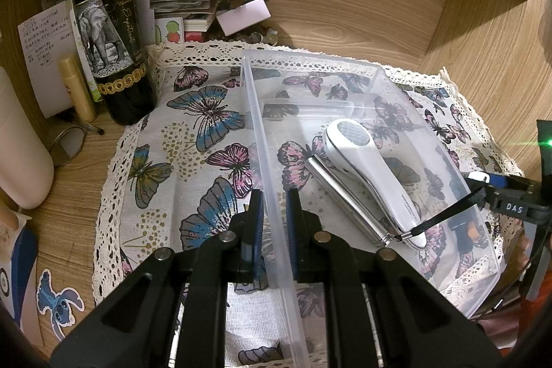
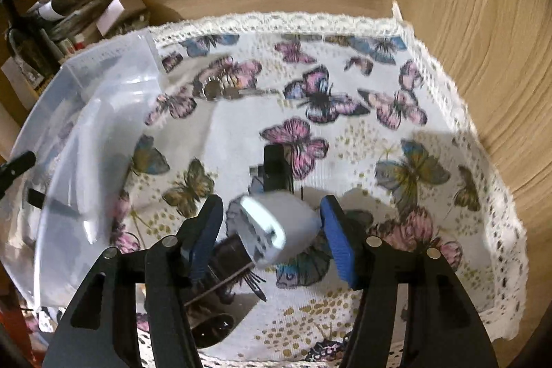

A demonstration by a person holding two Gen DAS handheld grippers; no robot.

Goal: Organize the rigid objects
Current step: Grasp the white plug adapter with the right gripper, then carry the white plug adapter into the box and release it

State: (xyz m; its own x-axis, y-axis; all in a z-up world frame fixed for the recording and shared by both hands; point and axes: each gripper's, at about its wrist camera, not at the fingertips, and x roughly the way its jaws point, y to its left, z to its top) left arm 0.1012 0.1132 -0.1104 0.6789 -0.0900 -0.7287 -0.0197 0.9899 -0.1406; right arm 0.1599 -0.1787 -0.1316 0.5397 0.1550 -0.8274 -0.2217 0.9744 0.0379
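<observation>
A clear plastic bin (image 1: 407, 85) stands on a butterfly-print cloth (image 1: 193, 140). A white handheld device (image 1: 365, 168) and a silver flat bar (image 1: 345, 195) lie inside it. My left gripper (image 1: 274, 230) is shut on the bin's near left wall. My right gripper (image 2: 272, 230) is open around a white and silver object (image 2: 276, 226) with a dark piece (image 2: 276, 168) beyond it, blurred, above the cloth (image 2: 345, 143). The bin (image 2: 86, 126) is to its left. The right gripper also shows at the right edge of the left wrist view (image 1: 483, 181).
A wine bottle (image 1: 110, 33), a yellow tube (image 1: 76, 85), a white bottle (image 1: 20, 147), glasses (image 1: 69, 140) and stacked papers (image 1: 179, 2) crowd the back left. Wooden walls (image 1: 379, 6) enclose the desk at the back and right. A small round metal thing (image 2: 214, 90) lies on the cloth.
</observation>
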